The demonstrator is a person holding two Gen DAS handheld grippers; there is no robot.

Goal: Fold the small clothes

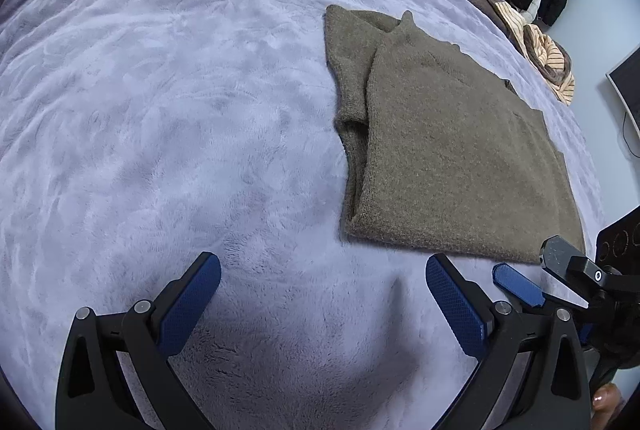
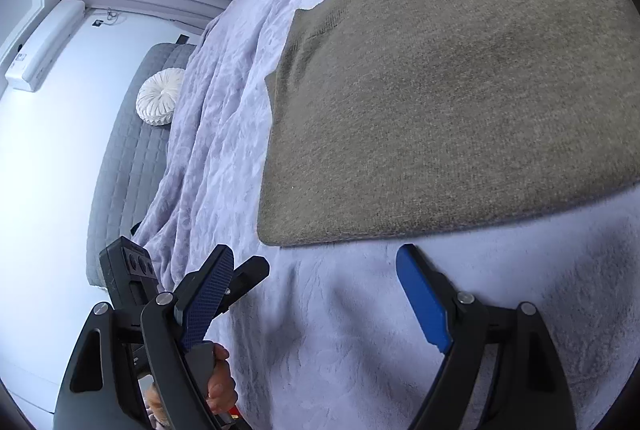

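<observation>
Left wrist view: a pale lilac blanket covers the bed; the olive sweater lies folded flat at centre right, spare clothes piled at upper right. The left gripper, lower frame, gapes wide, holding nothing.

Right wrist view: the sweater fills the upper right; a round cushion sits at left. The right gripper, spread wide and empty, hovers just short of the hem, probably poised for another fold.

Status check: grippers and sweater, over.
Left gripper open, empty. Right gripper open, empty. Olive-brown knit sweater folded flat on lavender plush blanket. Nothing blocking.
</observation>
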